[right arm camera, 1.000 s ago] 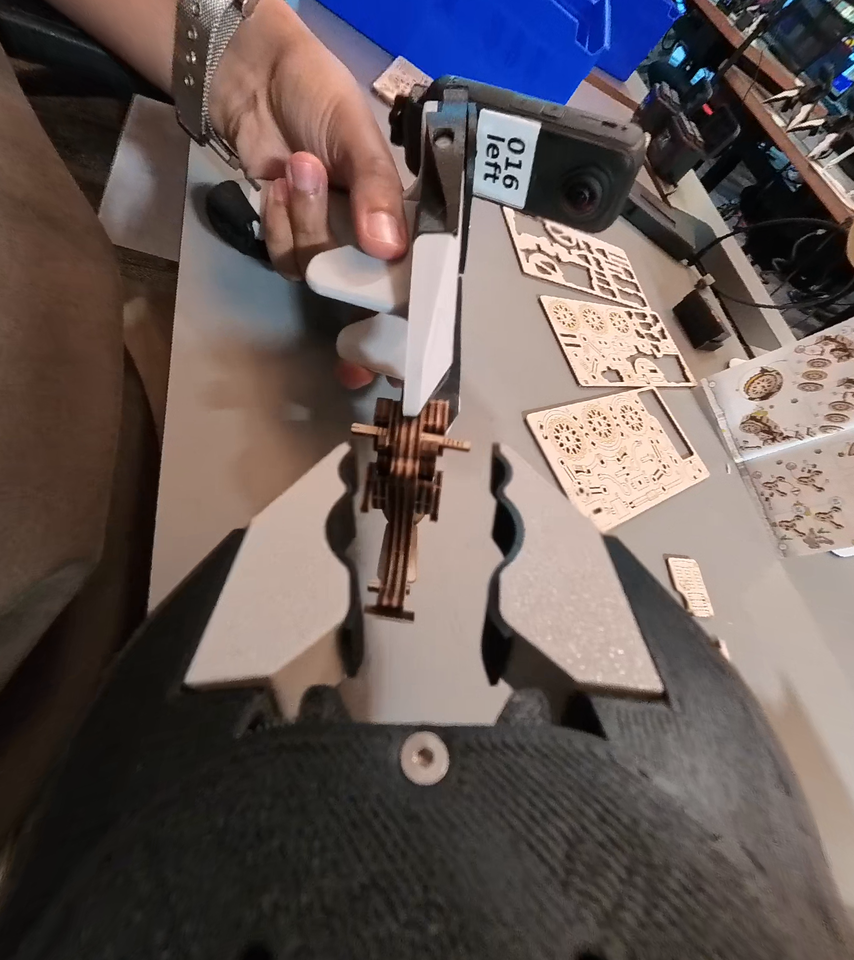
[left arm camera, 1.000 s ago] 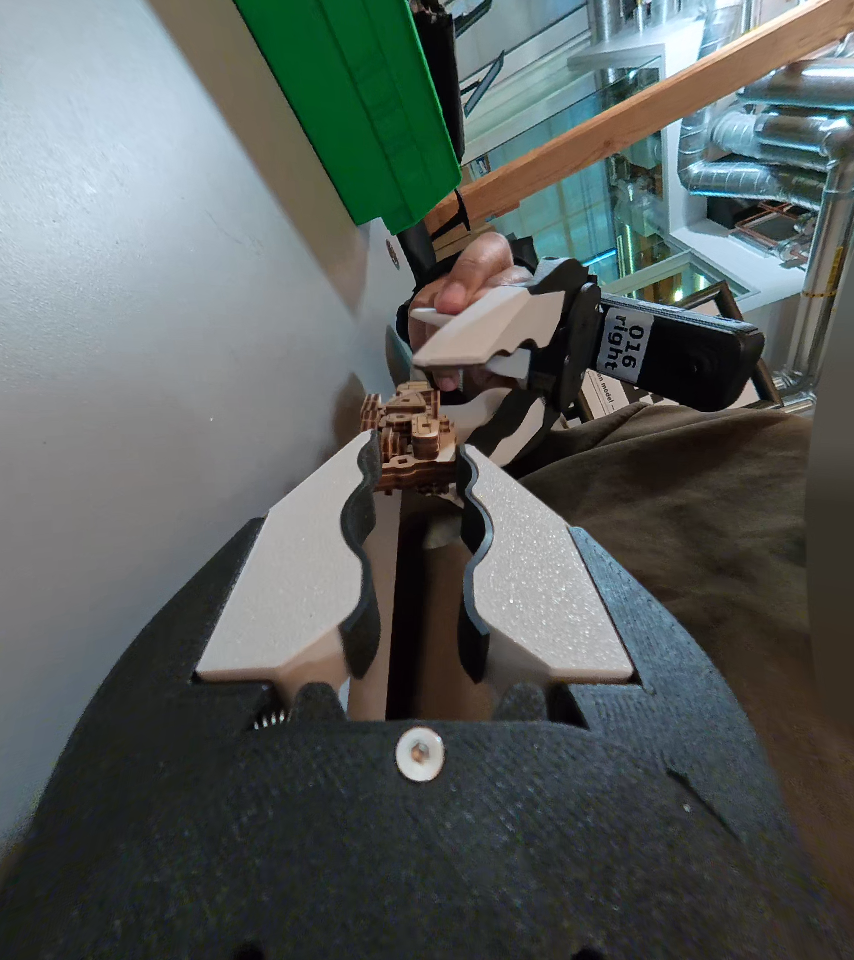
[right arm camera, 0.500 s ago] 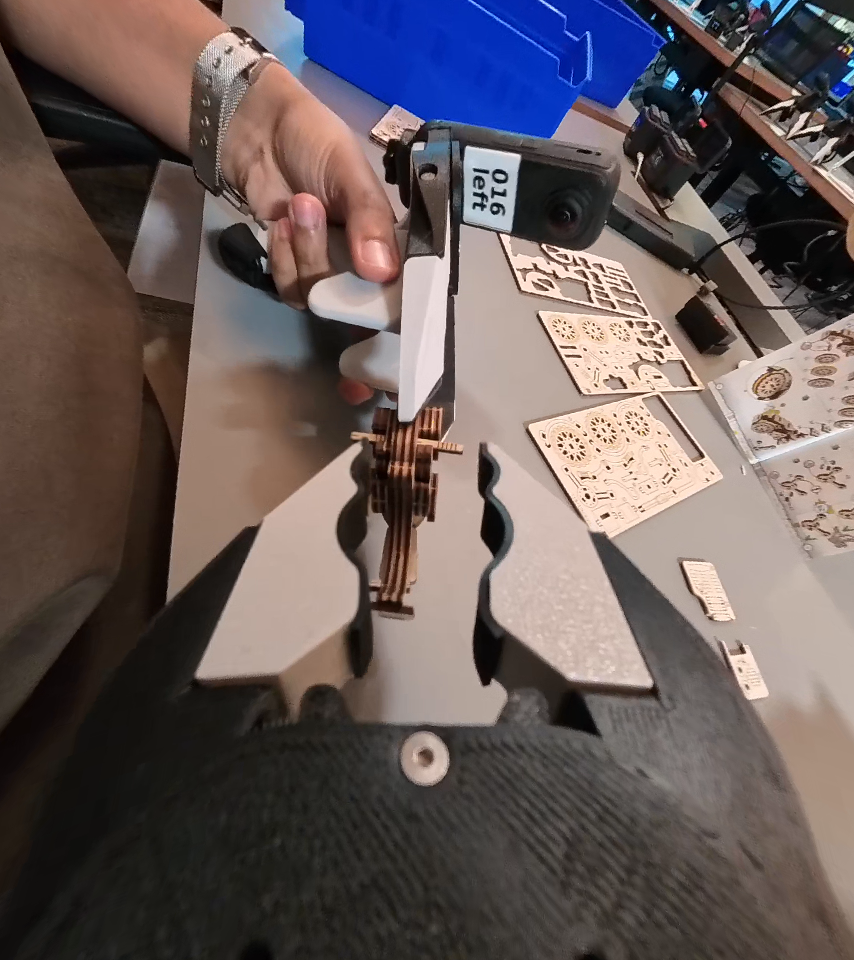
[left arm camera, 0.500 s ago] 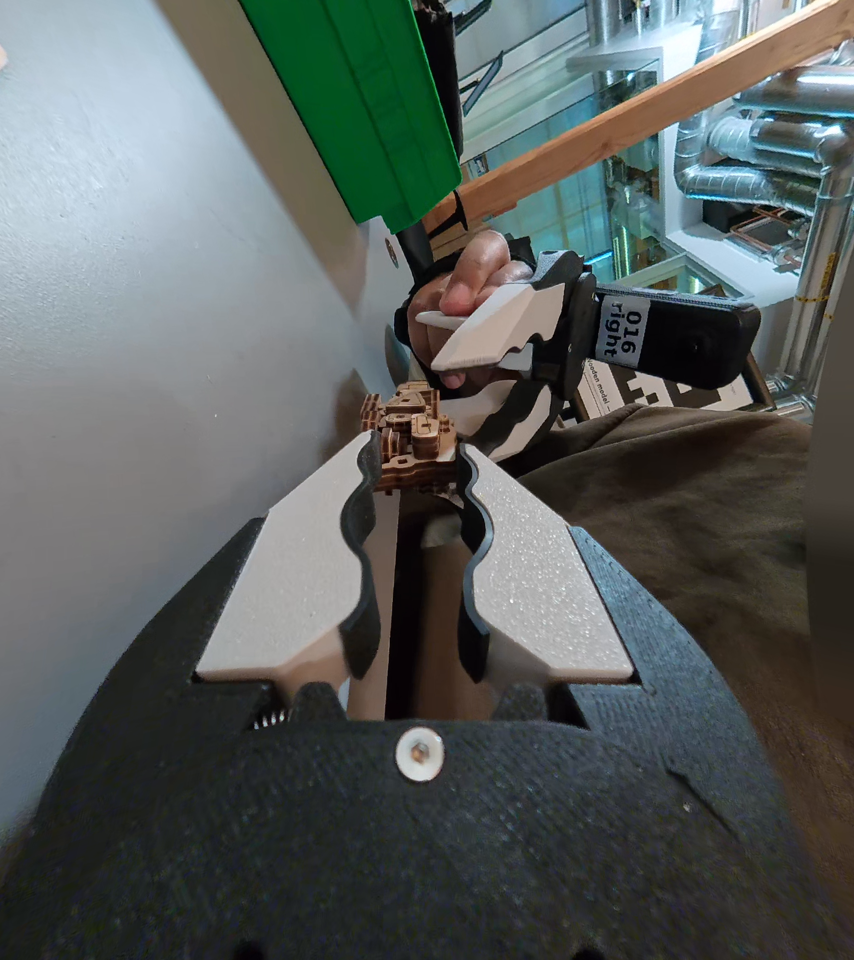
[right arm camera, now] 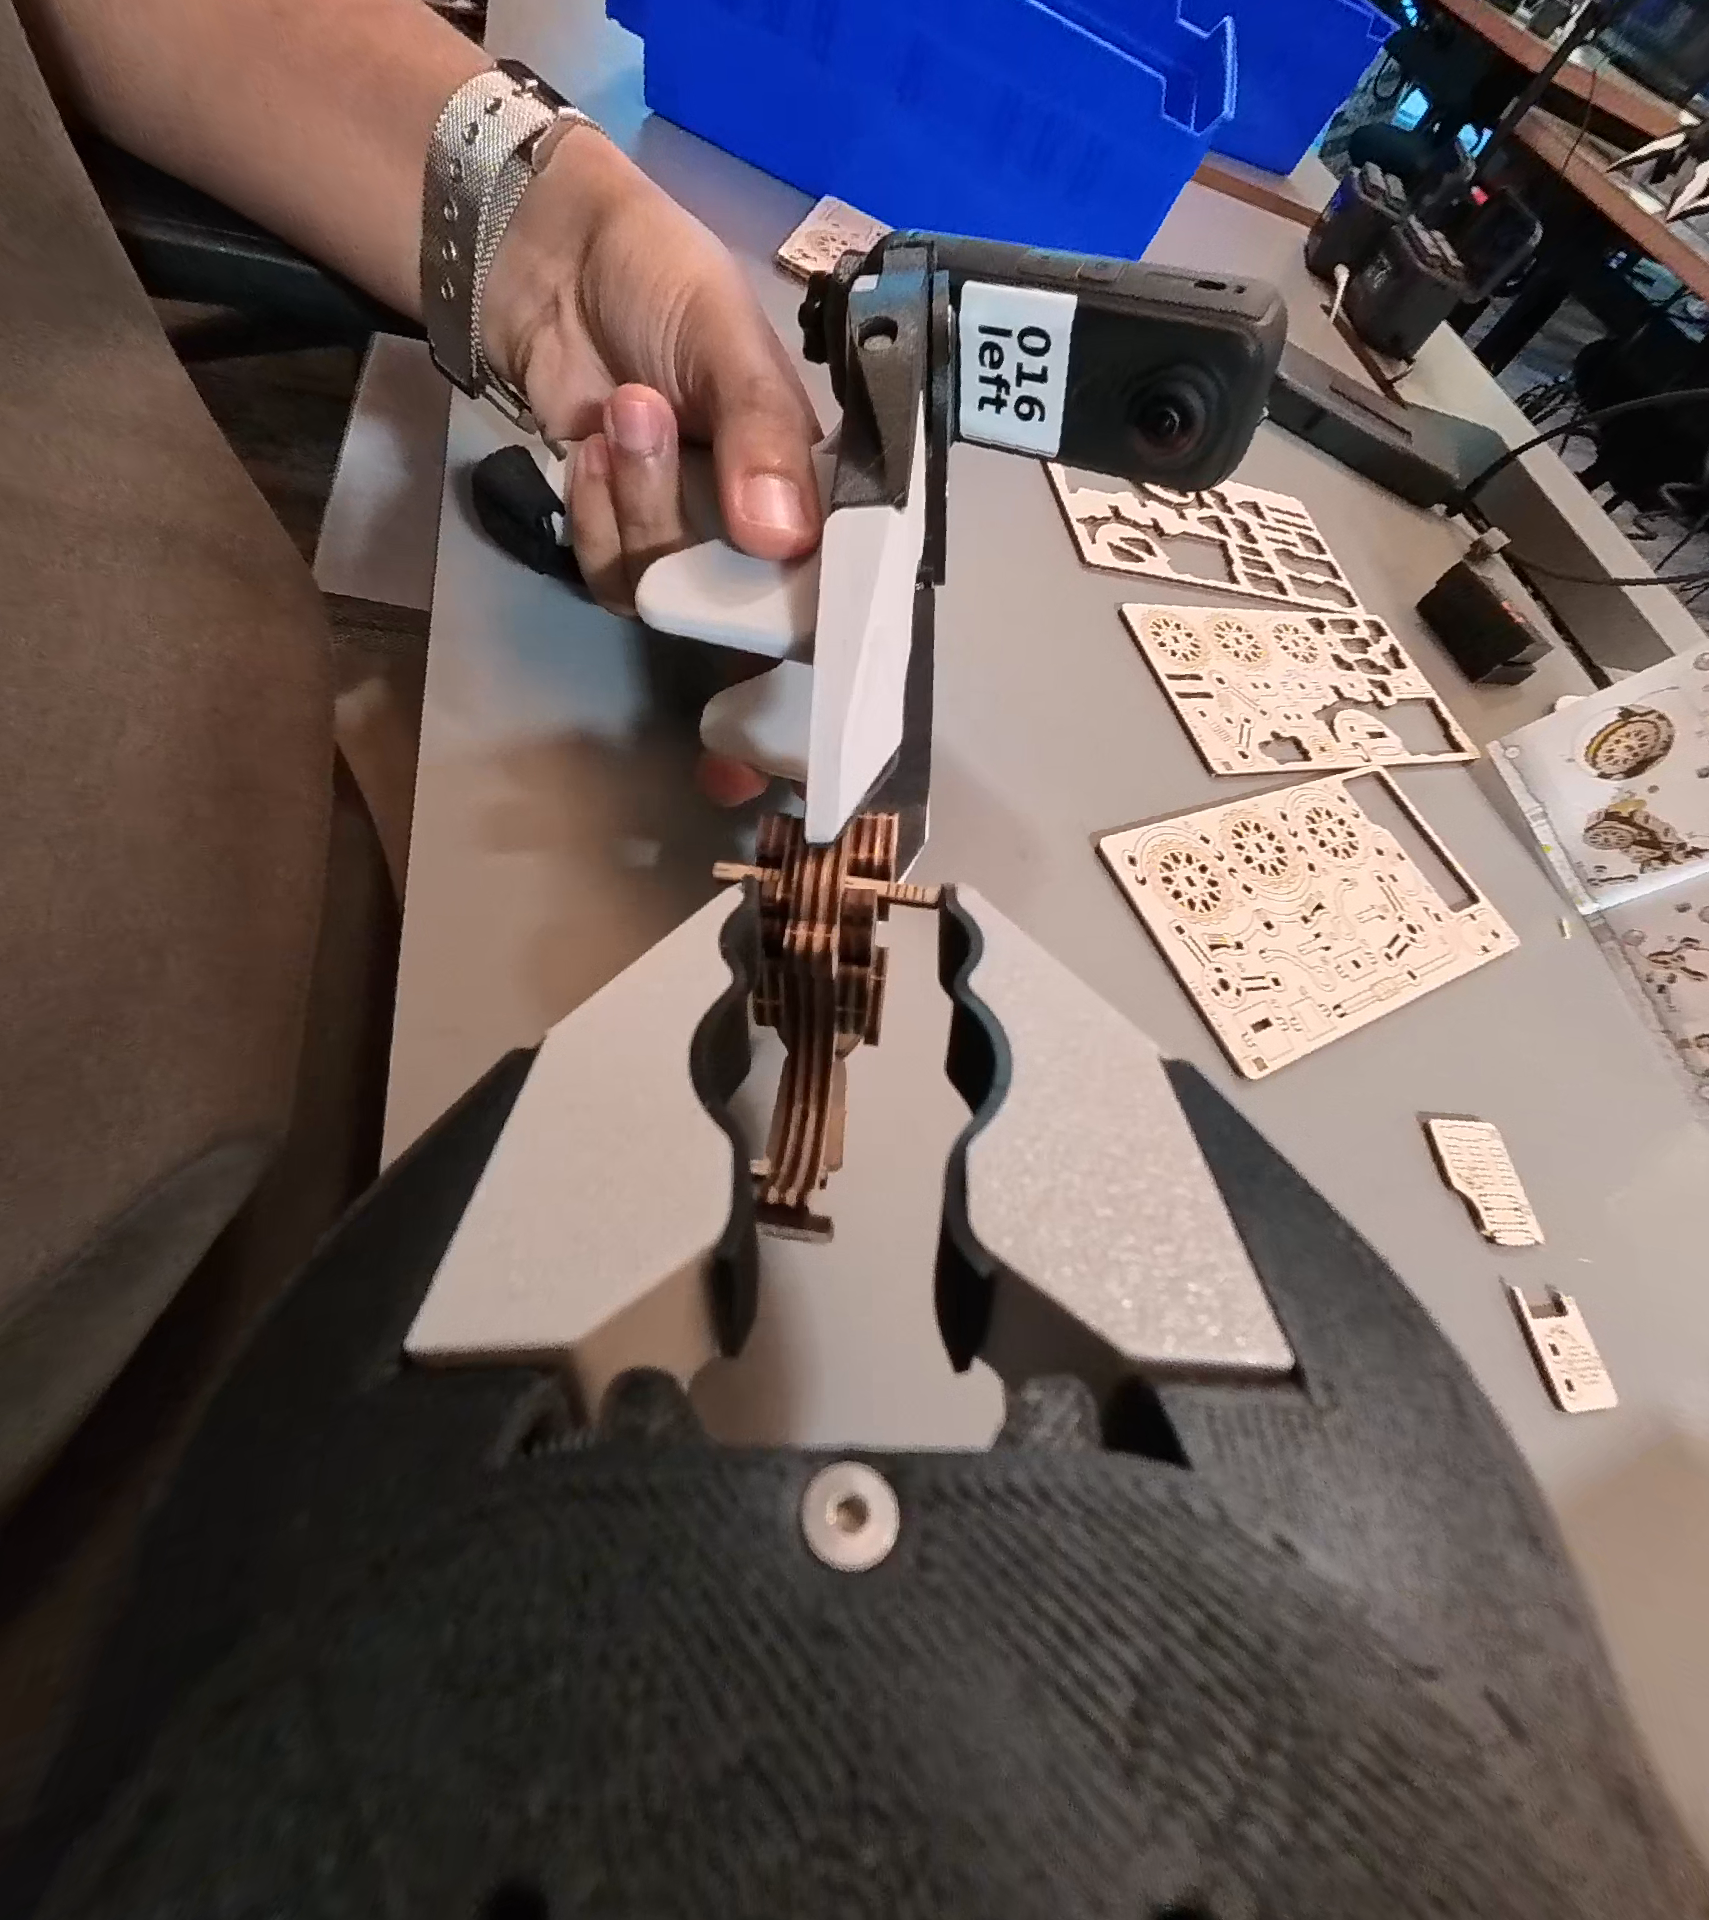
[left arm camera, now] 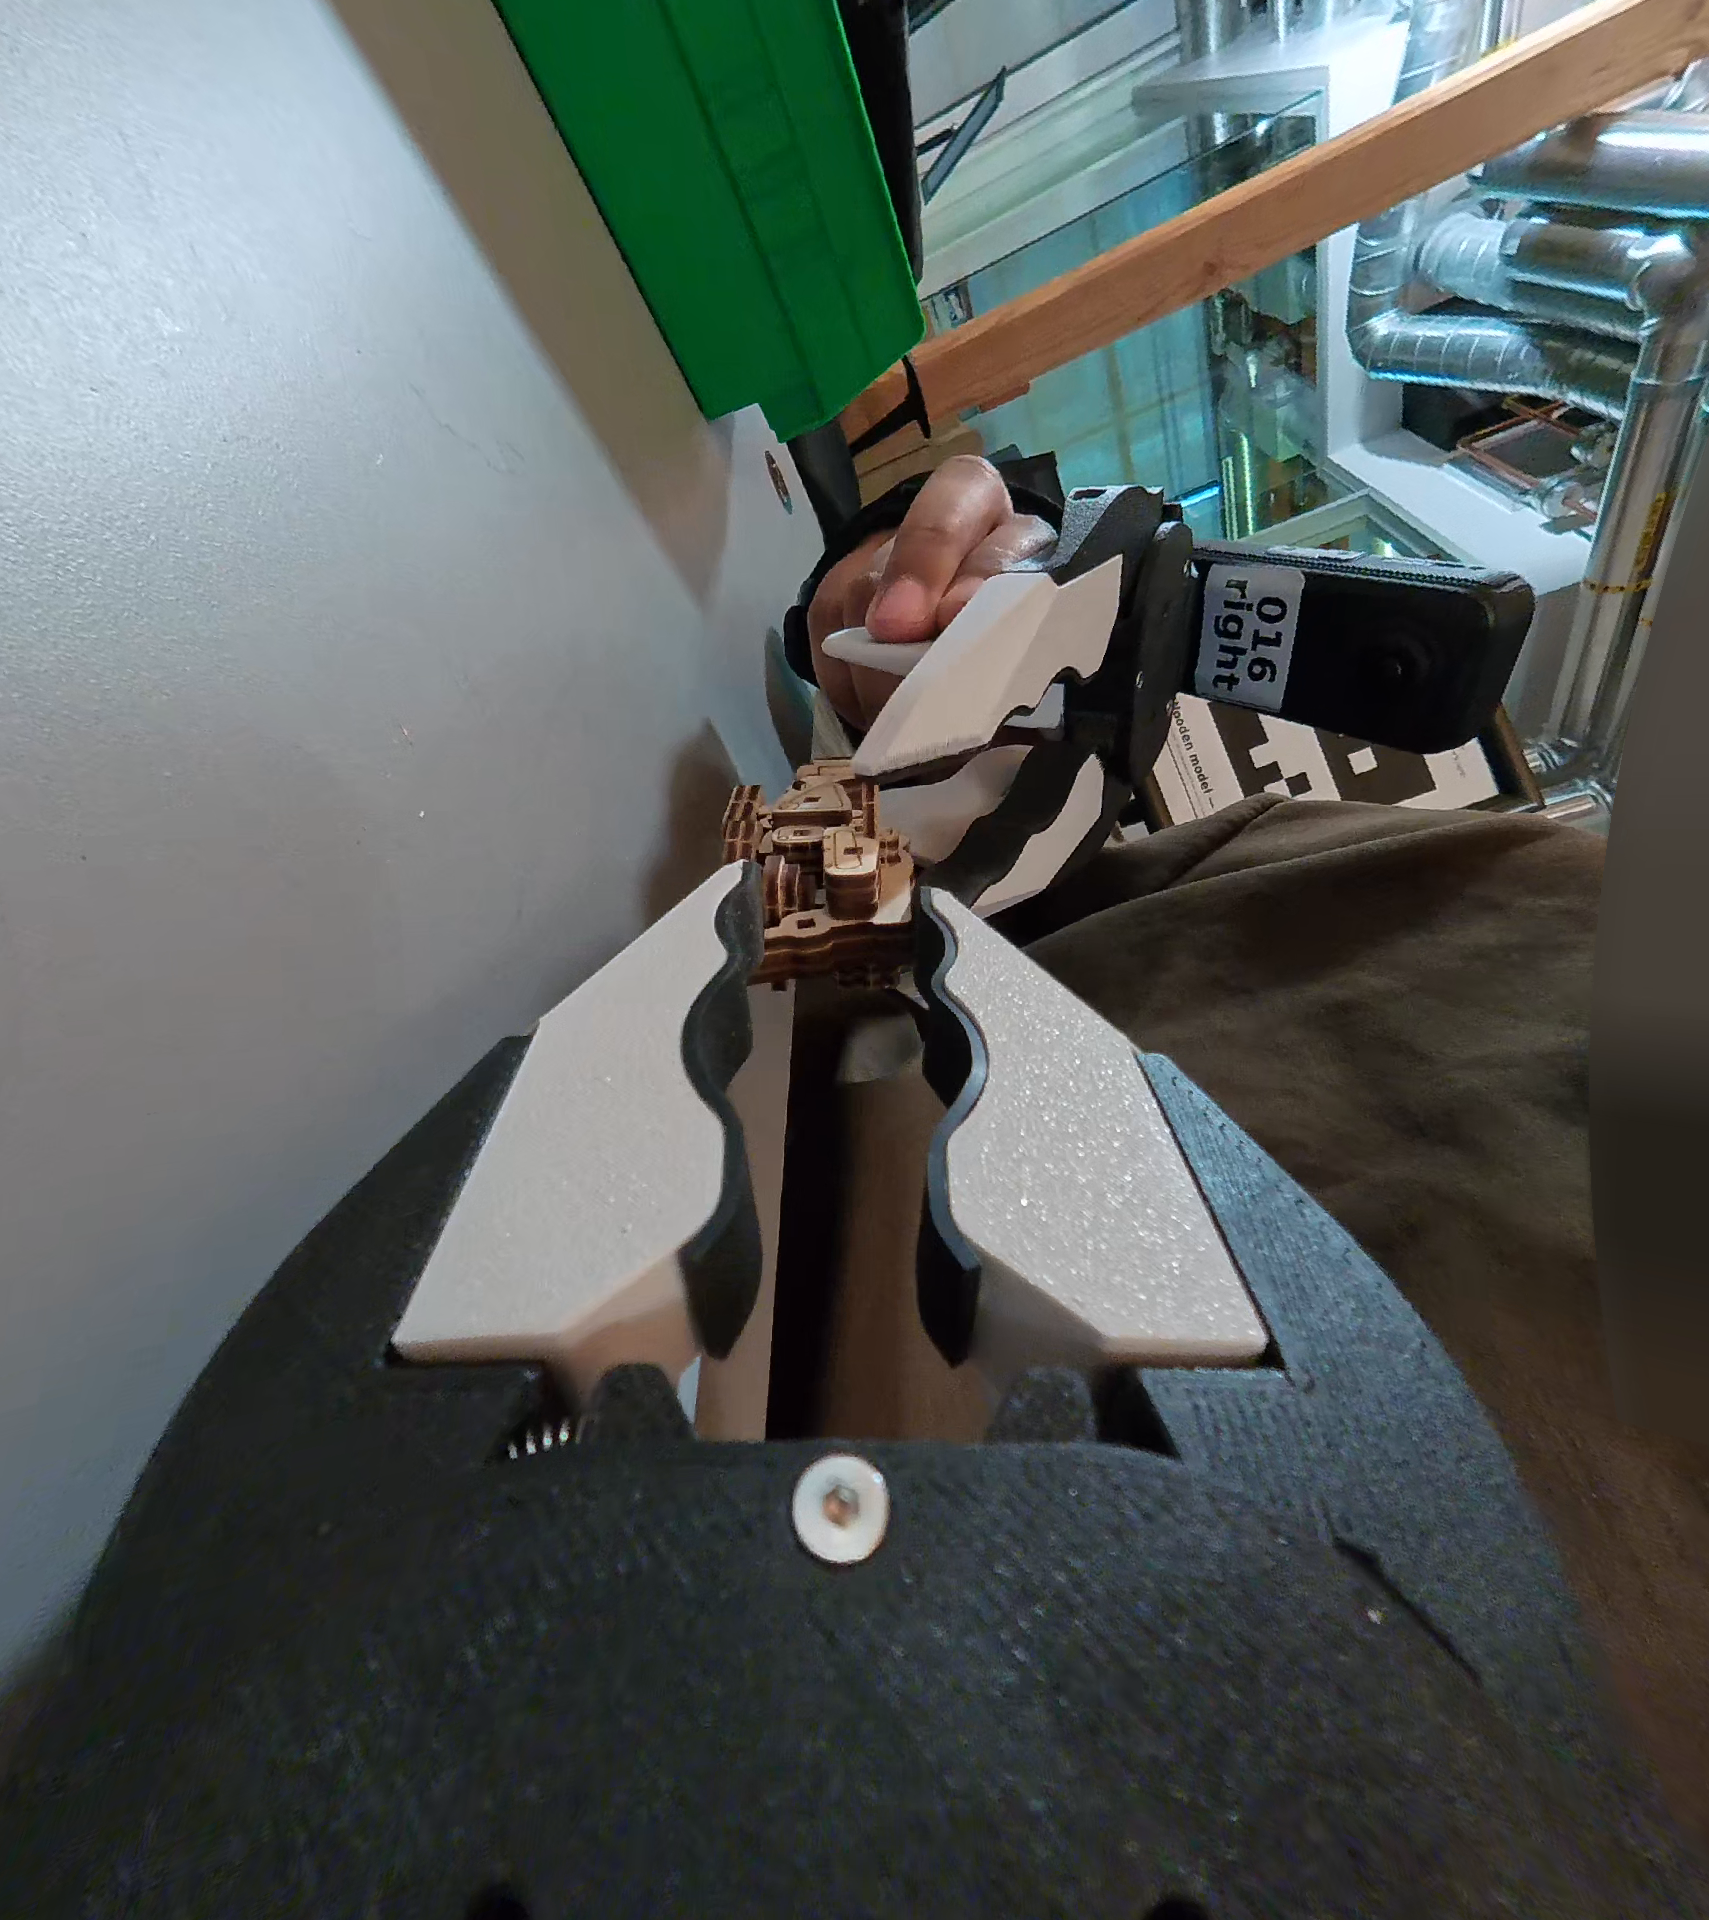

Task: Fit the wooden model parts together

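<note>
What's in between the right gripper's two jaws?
The wooden model, seen in the right wrist view. It touches the left-hand jaw, with a gap to the other. The left gripper grips its far end.

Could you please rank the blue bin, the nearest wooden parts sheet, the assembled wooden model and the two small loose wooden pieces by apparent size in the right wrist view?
1. Blue bin, though cropped and farthest.
2. Nearest wooden parts sheet.
3. Assembled wooden model; nearer the camera, so unsure against the sheet.
4. Two small loose wooden pieces: alike, unranked.

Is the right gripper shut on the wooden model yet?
No, open. The right gripper straddles the wooden model, gap visible on one side; the left gripper clamps it.
</note>
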A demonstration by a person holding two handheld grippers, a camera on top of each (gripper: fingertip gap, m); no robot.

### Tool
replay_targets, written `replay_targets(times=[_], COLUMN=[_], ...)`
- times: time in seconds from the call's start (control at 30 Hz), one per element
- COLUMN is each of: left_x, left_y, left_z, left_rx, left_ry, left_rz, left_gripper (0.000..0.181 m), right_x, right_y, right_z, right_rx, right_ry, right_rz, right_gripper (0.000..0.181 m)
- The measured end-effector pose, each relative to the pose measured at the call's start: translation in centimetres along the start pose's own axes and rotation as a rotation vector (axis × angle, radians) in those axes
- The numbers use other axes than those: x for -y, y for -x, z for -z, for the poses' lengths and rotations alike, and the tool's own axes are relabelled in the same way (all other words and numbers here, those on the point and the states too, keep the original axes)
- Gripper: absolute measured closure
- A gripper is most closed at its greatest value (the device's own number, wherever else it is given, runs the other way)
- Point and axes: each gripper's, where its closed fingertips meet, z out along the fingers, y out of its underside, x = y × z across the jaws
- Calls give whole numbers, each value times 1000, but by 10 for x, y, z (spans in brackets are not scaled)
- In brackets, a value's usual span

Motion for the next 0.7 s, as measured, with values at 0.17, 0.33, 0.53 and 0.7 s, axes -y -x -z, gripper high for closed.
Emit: replay_targets(times=[0.17, 0.33, 0.53, 0.7], left_x=[0, 0, 1, 2], left_y=[0, -1, -2, -3], left_z=[0, 0, 0, 0], left_rx=[3, 5, 1, -2], left_ry=[-3, -4, -10, -13], left_rz=[-7, -13, -14, -9], left_gripper=[156, 156, 156, 156], right_x=[0, 0, 1, 2], right_y=[0, 1, 0, -1], right_z=[1, 0, 1, 1], right_rx=[12, 31, 29, 24], right_ry=[5, -4, -12, -17], right_rz=[-18, -43, -41, -23], right_gripper=[150, 150, 149, 149])
